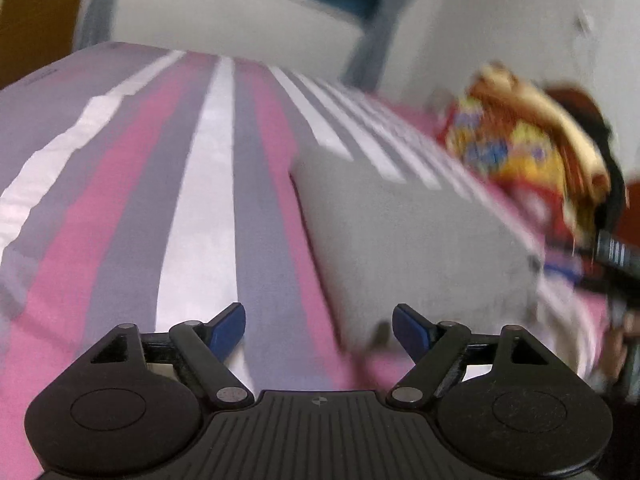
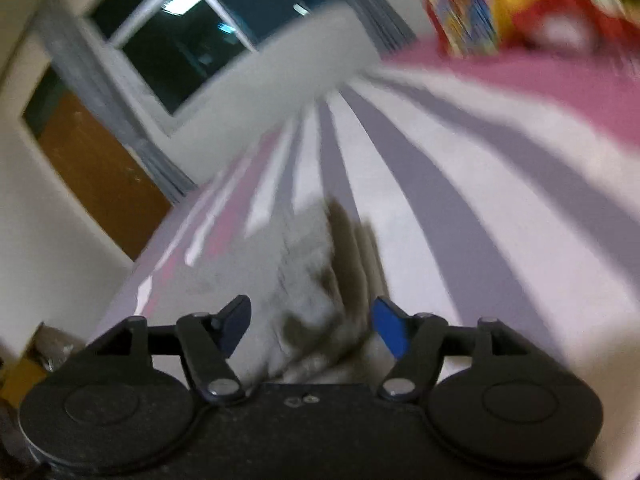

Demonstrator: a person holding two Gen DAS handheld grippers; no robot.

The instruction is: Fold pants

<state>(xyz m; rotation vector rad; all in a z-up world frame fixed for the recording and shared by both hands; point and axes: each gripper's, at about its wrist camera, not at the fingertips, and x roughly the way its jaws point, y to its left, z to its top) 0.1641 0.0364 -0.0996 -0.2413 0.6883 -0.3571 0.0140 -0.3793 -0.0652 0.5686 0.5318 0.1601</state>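
Left wrist: my left gripper (image 1: 319, 330) released, grey pants (image 1: 404, 232) folded on striped bed (image 1: 132, 208) toward its right edge | Right wrist: my right gripper (image 2: 311, 326) released, pants (image 2: 304, 280) bunched between its fingers, blurred.

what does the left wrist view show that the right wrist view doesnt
Only the left wrist view shows the grey pants lying flat as a broad panel on the striped sheet, to the right of the open left claw, which holds nothing.

Only the right wrist view shows bunched pants cloth lying between the fingers of the open right claw, plus a brown door and window panes.

Both show the grey pants, the pink, grey and white striped sheet, and a blurred colourful cloth pile at the far edge.
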